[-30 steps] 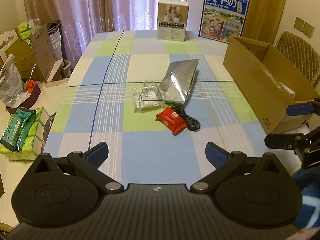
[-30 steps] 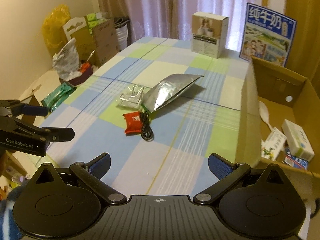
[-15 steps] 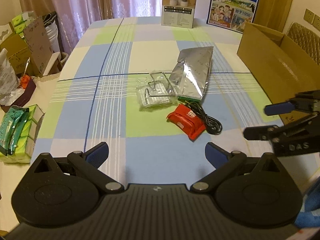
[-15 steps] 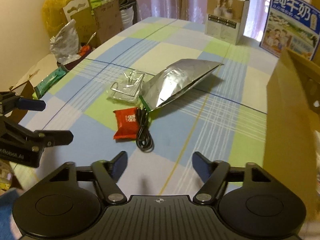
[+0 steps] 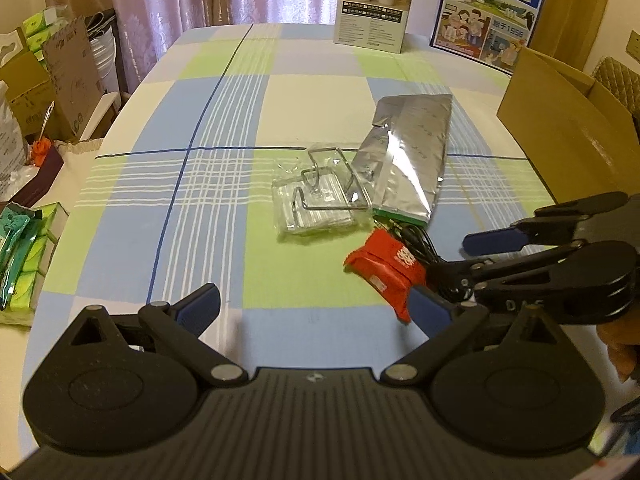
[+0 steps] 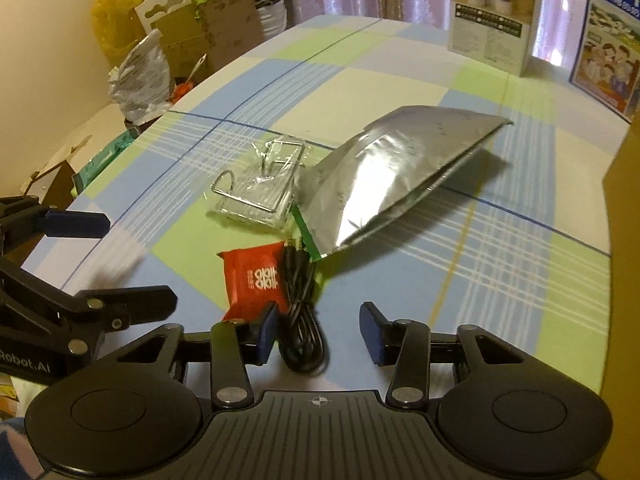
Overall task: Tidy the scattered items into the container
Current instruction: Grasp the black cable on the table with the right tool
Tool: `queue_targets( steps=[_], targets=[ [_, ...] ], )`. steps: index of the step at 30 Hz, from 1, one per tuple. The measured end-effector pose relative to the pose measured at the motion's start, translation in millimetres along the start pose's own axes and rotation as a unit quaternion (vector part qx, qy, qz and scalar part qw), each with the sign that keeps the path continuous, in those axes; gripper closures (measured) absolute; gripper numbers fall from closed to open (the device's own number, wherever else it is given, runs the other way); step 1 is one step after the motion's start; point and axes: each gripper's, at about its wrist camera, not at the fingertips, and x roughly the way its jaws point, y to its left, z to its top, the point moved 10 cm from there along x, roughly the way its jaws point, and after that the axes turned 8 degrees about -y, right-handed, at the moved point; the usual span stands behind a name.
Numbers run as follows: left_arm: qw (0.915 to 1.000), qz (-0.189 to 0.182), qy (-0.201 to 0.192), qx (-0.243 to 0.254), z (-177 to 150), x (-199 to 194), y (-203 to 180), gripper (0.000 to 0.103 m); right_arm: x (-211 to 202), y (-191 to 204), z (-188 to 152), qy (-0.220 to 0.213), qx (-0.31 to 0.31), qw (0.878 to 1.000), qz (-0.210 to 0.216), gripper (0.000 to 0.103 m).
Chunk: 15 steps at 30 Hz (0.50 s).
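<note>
Four things are not yet boxed. Ahead-left of the narrowing right claw (image 6: 318, 338) lies the bagged wire rack (image 6: 258, 194); red packet (image 6: 256, 278) beside its left pad; black cable (image 6: 302, 320) between unclamped pads — foil pouch (image 6: 396, 184) beyond; cardboard box (image 6: 624, 184) far right. Left claw (image 5: 316, 308) gapes, empty.

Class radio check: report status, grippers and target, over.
Right gripper closing round black cable, not yet pinched. Left gripper open, empty. Red packet touching cable. Box waiting.

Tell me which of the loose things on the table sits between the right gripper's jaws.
The coiled black cable. It lies between the closing right gripper, untouched; the red packet, wire rack and silver bag lie farther off.
</note>
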Motion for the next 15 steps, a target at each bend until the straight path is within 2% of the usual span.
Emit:
queue_targets(
  steps=[4, 10, 12, 15],
  targets=[
    [1.0000, 0.000, 0.000, -0.005, 1, 5, 0, 0.005, 7, -1, 0, 0.003, -0.008, 1.000, -0.004, 0.083],
    [0.9999, -0.014, 0.001, -0.005, 3, 10, -11, 0.010, -12, -20, -7, 0.006, 0.008, 1.000, -0.029, 0.085],
    [0.9997, -0.025, 0.005, -0.004, 4, 15, -19, 0.014, -23, -31, -10, 0.003, 0.025, 0.999, -0.043, 0.095],
    [0.9992, -0.039, 0.012, 0.001, 3, 24, -33, 0.021, -34, -41, -17, 0.000, 0.048, 0.997, -0.053, 0.096]
  ],
)
